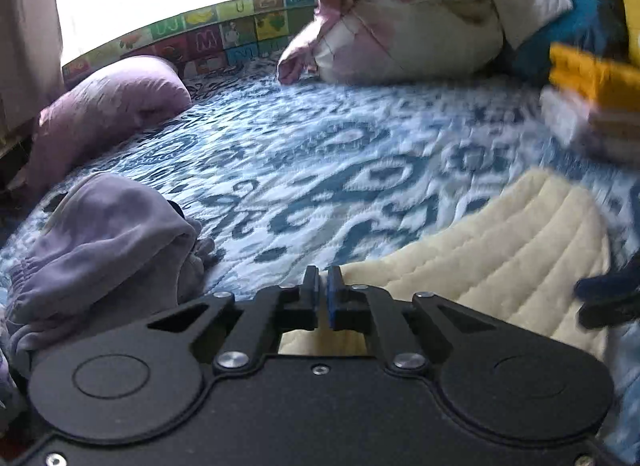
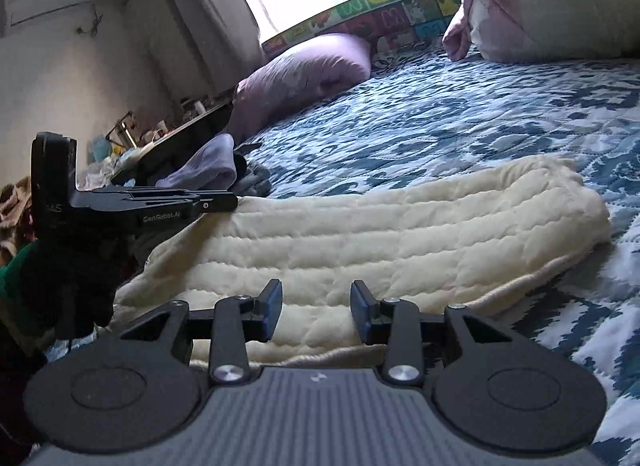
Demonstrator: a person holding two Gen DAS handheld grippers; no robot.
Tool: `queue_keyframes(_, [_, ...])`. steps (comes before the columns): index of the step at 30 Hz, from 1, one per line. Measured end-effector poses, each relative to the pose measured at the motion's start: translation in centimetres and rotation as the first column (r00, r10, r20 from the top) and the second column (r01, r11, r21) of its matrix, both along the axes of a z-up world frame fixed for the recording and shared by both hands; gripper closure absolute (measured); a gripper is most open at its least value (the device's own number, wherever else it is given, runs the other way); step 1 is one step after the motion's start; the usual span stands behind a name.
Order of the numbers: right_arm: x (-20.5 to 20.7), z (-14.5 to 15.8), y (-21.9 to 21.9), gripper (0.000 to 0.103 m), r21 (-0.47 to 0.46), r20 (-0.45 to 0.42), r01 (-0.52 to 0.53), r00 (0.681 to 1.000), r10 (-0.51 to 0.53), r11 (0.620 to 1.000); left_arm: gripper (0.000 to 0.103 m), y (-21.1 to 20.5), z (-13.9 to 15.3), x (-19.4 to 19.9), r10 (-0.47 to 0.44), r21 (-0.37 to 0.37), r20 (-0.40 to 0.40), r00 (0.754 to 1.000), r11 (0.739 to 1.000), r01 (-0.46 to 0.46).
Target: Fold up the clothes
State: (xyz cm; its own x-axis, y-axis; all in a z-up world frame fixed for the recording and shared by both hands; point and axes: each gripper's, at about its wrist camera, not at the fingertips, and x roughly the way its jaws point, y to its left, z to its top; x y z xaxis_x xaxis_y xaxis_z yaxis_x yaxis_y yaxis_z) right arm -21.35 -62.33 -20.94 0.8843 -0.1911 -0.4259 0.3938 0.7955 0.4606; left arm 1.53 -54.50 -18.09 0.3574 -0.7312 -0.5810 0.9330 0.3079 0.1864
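Note:
A cream quilted garment [image 2: 384,234] lies spread across the blue-and-white patterned bedspread [image 2: 460,121]. In the left wrist view it fills the lower right [image 1: 500,250]. My left gripper [image 1: 323,293] is shut on the garment's left edge. The right wrist view shows it side-on [image 2: 234,201], held by a black-gloved hand [image 2: 76,278], with the cloth pulled up to its tips. My right gripper [image 2: 316,306] hovers open over the garment's near edge with nothing between its fingers. It appears as a dark blur [image 1: 608,298] at the right of the left wrist view.
A crumpled lavender garment [image 1: 104,234] lies left of my left gripper. A purple pillow [image 1: 108,105] and a white-and-pink duvet [image 1: 400,29] sit at the bed's far side. A blurred stack of folded clothes [image 1: 592,81] is at the right. Bedside clutter [image 2: 140,145] lies beyond the left edge.

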Motion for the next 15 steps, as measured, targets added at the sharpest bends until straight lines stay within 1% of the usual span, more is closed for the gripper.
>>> queue_keyframes(1, [0.0, -0.1, -0.1, 0.064, 0.001, -0.006, 0.005, 1.000, -0.005, 1.000, 0.100, -0.4, -0.6, -0.2, -0.009, 0.036, 0.005, 1.000, 0.999, 0.008])
queue_keyframes(2, [0.0, -0.1, -0.1, 0.064, 0.003, -0.005, 0.001, 1.000, -0.001, 1.000, 0.093, -0.9, -1.2, -0.4, -0.017, 0.072, 0.010, 1.000, 0.997, 0.016])
queue_keyframes(3, [0.0, -0.2, -0.2, 0.064, 0.005, -0.005, -0.003, 1.000, 0.003, 1.000, 0.077, -0.9, -1.5, -0.7, -0.013, 0.091, 0.028, 1.000, 0.996, 0.010])
queue_keyframes(4, [0.0, -0.1, -0.1, 0.064, -0.003, -0.014, -0.008, 1.000, 0.008, 1.000, 0.071, -0.3, -1.0, -1.4, -0.019, 0.080, 0.022, 1.000, 0.997, 0.017])
queue_keyframes(5, [0.0, -0.1, -0.1, 0.064, -0.013, -0.021, -0.003, 1.000, 0.003, 1.000, 0.058, 0.3, -0.6, -2.2, -0.025, 0.068, 0.016, 1.000, 0.997, 0.024])
queue_keyframes(6, [-0.1, 0.0, 0.0, 0.064, -0.022, -0.020, 0.002, 1.000, -0.002, 1.000, 0.057, 0.9, -0.1, -3.0, -0.032, 0.057, 0.009, 0.999, 0.998, 0.031])
queue_keyframes(10, [-1.0, 0.7, -0.7, 0.064, -0.026, -0.003, 0.036, 0.999, -0.037, 0.999, 0.057, 3.3, 1.7, -6.0, -0.058, 0.011, -0.015, 0.998, 0.998, 0.058])
queue_keyframes(12, [-1.9, 1.0, -1.5, 0.064, -0.008, 0.013, 0.068, 0.998, -0.068, 0.998, 0.074, 4.5, 2.7, -7.5, -0.071, -0.012, -0.027, 0.997, 0.997, 0.071])
queue_keyframes(13, [-2.3, 1.1, -2.0, 0.064, 0.005, 0.020, 0.084, 0.996, -0.084, 0.996, 0.078, 5.0, 3.1, -8.2, -0.078, -0.024, -0.033, 0.996, 0.997, 0.077])
queue_keyframes(14, [-2.8, 1.1, -2.4, 0.064, 0.018, 0.026, 0.099, 0.995, -0.100, 0.995, 0.084, 5.6, 3.6, -9.0, -0.085, -0.035, -0.039, 0.996, 0.996, 0.083])
queue_keyframes(15, [-3.2, 1.0, -2.8, 0.064, 0.023, 0.024, 0.116, 0.993, -0.116, 0.993, 0.086, 5.9, 2.6, -9.8, -0.088, -0.012, -0.052, 0.995, 0.996, 0.087])
